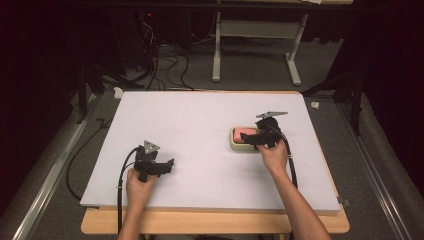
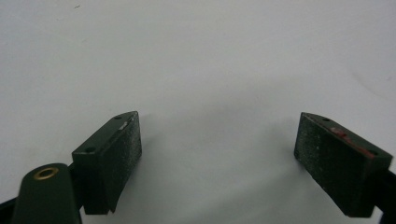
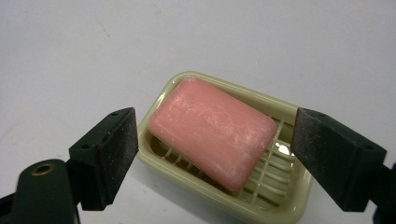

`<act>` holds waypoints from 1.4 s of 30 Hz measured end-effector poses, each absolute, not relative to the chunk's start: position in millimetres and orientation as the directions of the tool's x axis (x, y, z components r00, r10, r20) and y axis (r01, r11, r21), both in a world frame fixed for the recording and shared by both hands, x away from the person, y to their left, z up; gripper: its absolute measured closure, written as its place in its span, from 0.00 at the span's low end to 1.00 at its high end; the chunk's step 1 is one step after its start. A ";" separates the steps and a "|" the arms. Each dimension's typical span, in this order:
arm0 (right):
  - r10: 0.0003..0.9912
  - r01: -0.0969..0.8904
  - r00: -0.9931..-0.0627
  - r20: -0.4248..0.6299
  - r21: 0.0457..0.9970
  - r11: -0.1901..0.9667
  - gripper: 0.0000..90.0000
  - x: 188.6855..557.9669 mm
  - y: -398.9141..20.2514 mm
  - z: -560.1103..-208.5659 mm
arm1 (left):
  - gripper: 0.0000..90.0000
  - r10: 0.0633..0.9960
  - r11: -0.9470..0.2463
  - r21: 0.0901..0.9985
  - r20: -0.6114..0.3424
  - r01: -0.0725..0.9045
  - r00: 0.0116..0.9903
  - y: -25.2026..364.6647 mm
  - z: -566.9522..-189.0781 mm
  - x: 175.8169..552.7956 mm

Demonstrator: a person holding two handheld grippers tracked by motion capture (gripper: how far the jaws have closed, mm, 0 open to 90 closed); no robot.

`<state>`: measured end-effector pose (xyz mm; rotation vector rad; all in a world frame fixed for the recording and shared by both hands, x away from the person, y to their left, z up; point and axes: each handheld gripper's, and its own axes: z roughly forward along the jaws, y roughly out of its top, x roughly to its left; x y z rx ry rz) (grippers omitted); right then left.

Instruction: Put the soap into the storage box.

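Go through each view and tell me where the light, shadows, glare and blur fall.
High view: the white table is brightly lit against dark surroundings, and the picture is slightly soft. Left gripper view: the left claw casts a soft shadow on the surface beneath its open jaws. Right gripper view: the pink soap is fairly sharp, a small glare spot shines on the soap dish, and the right claw looks soft-edged.

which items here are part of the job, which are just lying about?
In the job: pink soap bar; cream soap dish; right hand-held gripper, open around them.
Lying about: left hand-held gripper, open over the bare white table; floor cables.
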<state>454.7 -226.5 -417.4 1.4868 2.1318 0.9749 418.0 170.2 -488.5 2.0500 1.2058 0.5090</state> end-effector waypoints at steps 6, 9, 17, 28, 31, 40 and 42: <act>0.922 0.658 -0.376 0.090 0.727 0.197 0.18 451.1 -232.8 -415.0 | 0.17 0.871 -0.327 0.731 -0.013 0.599 0.491 170.2 -488.5 418.0; 0.925 0.657 -0.367 0.097 0.731 0.184 0.18 449.4 -235.8 -412.8 | 0.17 0.871 -0.327 0.731 -0.013 0.598 0.491 170.2 -488.5 418.0; 0.925 0.644 -0.367 0.097 0.744 0.178 0.18 444.0 -242.8 -408.1 | 0.17 0.871 -0.327 0.731 -0.013 0.599 0.491 170.2 -488.5 418.0; 0.928 0.630 -0.359 0.097 0.759 0.164 0.19 437.3 -252.3 -402.1 | 0.17 0.871 -0.326 0.732 -0.013 0.599 0.491 170.1 -488.6 417.9; 0.928 0.625 -0.359 0.096 0.764 0.162 0.19 435.3 -254.9 -400.5 | 0.17 0.872 -0.327 0.732 -0.011 0.598 0.490 170.1 -488.6 417.9; 0.931 0.613 -0.356 0.081 0.772 0.167 0.19 429.0 -263.4 -395.6 | 0.17 0.871 -0.327 0.732 -0.012 0.598 0.491 170.1 -488.6 417.9; 0.932 0.611 -0.354 0.080 0.774 0.166 0.19 427.7 -264.9 -394.4 | 0.17 0.872 -0.327 0.731 -0.011 0.598 0.490 170.1 -488.5 417.9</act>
